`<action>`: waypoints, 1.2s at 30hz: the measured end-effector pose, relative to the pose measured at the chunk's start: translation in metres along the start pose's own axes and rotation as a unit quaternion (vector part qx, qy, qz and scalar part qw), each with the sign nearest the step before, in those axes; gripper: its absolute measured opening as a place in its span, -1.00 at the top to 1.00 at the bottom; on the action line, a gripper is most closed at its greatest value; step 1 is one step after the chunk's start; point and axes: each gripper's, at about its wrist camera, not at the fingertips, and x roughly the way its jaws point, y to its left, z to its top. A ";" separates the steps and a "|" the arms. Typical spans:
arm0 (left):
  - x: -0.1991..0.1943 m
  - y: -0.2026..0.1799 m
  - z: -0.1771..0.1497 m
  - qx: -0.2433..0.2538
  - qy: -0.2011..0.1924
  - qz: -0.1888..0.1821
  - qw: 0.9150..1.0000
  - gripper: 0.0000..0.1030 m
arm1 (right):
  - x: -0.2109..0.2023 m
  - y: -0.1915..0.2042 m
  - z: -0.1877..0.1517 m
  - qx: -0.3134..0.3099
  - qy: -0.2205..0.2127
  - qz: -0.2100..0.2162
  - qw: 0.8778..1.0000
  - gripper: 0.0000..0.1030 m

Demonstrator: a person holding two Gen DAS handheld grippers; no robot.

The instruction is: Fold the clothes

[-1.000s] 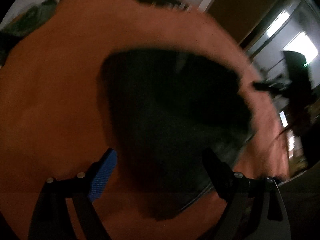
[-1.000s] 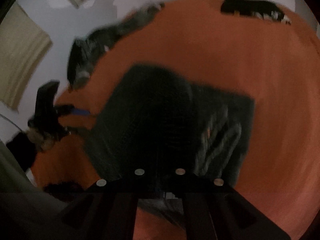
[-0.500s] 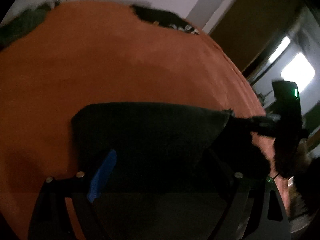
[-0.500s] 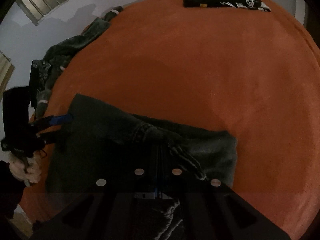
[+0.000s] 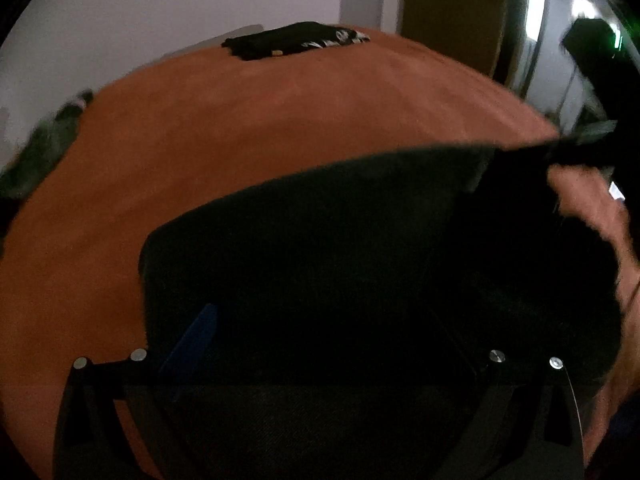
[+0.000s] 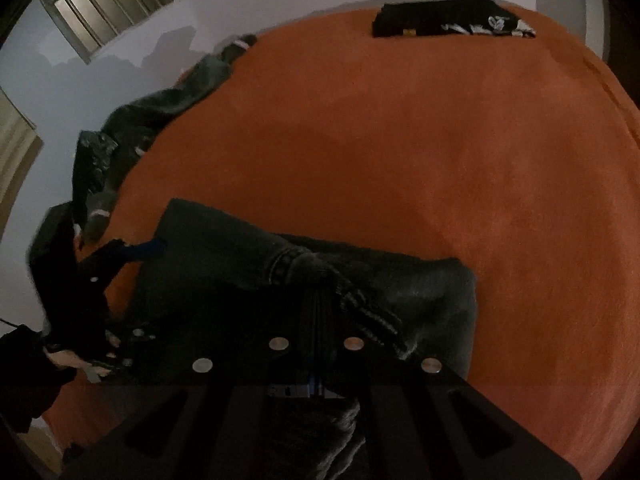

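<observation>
A dark denim garment [image 6: 420,292] lies folded on the orange bed cover [image 6: 400,152], near its front edge. My right gripper [image 6: 316,312] is shut on a bunched fold of the garment; the fabric runs out from between its closed fingers. My left gripper [image 5: 320,340] stands wide over the garment's [image 5: 320,248] left end. Its jaws are opening, with cloth lying under and between them but not pressed. The blue pad [image 5: 192,344] shows; the other finger is lost in the dark. In the right wrist view the left gripper [image 6: 132,252] is at the garment's left corner.
A folded black garment with white print [image 6: 452,20] lies at the bed's far edge. A loose grey-green pile of clothes [image 6: 152,112] runs along the left edge. A person's hand [image 6: 68,360] holds the left tool. A barred window [image 6: 104,4] is on the wall.
Both grippers have come down and the hanging garment now lies flat and doubled on the cover. The left jaws have spread wider. The right gripper stays closed on the fabric.
</observation>
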 end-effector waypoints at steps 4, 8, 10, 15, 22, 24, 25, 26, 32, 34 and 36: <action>-0.021 -0.005 -0.001 0.006 0.008 -0.003 1.000 -0.98 | -0.028 0.022 -0.015 -0.061 -0.030 -0.053 0.996 0.74; -0.053 -0.006 -0.015 0.002 -0.005 -0.015 1.000 -0.98 | -0.063 0.047 -0.034 -0.144 -0.077 -0.128 0.978 -0.19; -0.065 -0.010 -0.027 0.017 -0.005 -0.004 1.000 -0.98 | -0.080 0.055 -0.046 -0.175 -0.102 -0.154 0.967 -0.25; -0.093 -0.034 -0.056 0.073 0.004 0.027 0.997 -0.98 | -0.099 0.083 -0.079 -0.227 -0.090 -0.162 0.956 -0.25; -0.136 -0.093 -0.105 0.232 0.004 0.084 0.969 -0.98 | -0.080 0.151 -0.168 -0.427 -0.059 -0.250 0.867 -0.25; -0.140 -0.107 -0.124 0.274 0.004 0.108 0.956 -0.98 | -0.067 0.162 -0.200 -0.499 -0.050 -0.298 0.813 -0.25; -0.139 -0.110 -0.131 0.284 0.006 0.119 0.951 -0.98 | -0.060 0.164 -0.217 -0.532 -0.046 -0.322 0.782 -0.25; -0.139 -0.113 -0.138 0.294 0.009 0.131 0.947 -0.98 | -0.053 0.165 -0.232 -0.559 -0.043 -0.343 0.754 -0.25; -0.126 -0.118 -0.174 0.324 0.042 0.198 0.924 -0.98 | -0.034 0.158 -0.261 -0.565 0.001 -0.366 0.739 -0.25; -0.121 -0.117 -0.180 0.323 0.049 0.215 0.920 -0.98 | -0.030 0.157 -0.265 -0.564 0.006 -0.369 0.739 -0.27; -0.114 -0.111 -0.185 0.293 0.049 0.242 0.924 -0.98 | -0.023 0.155 -0.267 -0.560 0.003 -0.380 0.736 -0.30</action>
